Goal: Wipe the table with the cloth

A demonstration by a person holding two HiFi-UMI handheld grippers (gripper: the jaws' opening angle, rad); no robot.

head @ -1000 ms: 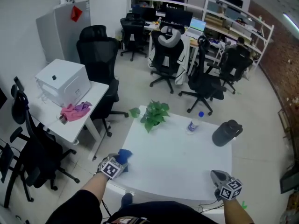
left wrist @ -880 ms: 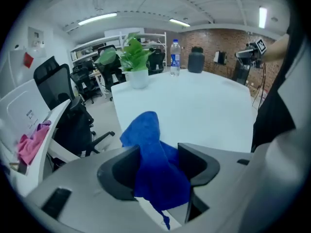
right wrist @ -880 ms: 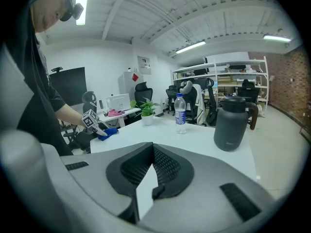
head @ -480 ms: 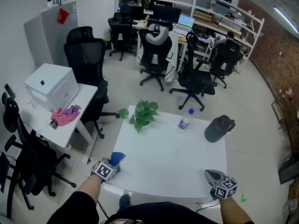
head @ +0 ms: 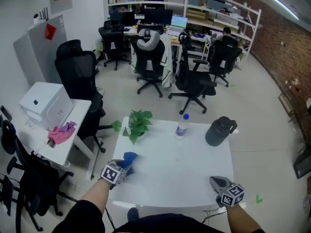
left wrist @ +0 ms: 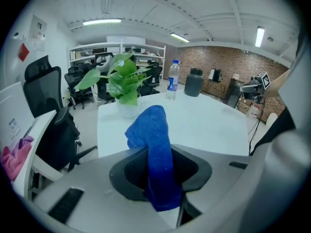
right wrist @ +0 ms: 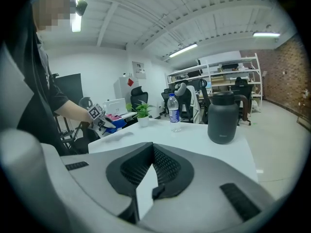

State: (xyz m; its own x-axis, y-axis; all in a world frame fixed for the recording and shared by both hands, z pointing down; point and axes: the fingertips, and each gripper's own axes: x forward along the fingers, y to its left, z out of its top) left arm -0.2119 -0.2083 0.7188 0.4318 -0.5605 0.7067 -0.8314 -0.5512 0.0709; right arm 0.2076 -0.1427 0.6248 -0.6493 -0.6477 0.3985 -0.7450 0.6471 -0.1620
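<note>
A blue cloth (head: 129, 158) hangs at the white table's (head: 180, 171) front left corner, and it fills the left gripper view as a folded blue cloth (left wrist: 154, 144). My left gripper (head: 118, 169) is closing its jaws on the cloth, whose free end lies over the table edge; seen along the jaws, the left gripper (left wrist: 155, 152) has its pads pressed on the fabric. My right gripper (head: 219, 183) is at the front right edge, well away from the cloth. Seen along its own jaws, the right gripper (right wrist: 152, 147) has its pads together and holds nothing.
On the table's far side stand a potted plant (head: 136, 124), a water bottle (head: 181, 126) and a dark jug (head: 218, 131). A side table (head: 73, 144) at the left holds a white box (head: 43, 104) and a pink rag (head: 61, 133). Office chairs (head: 80, 76) stand behind.
The head view has shifted, so the table sits a little differently in frame. My left gripper stays at the front left corner with the blue cloth. The right gripper has barely moved.
</note>
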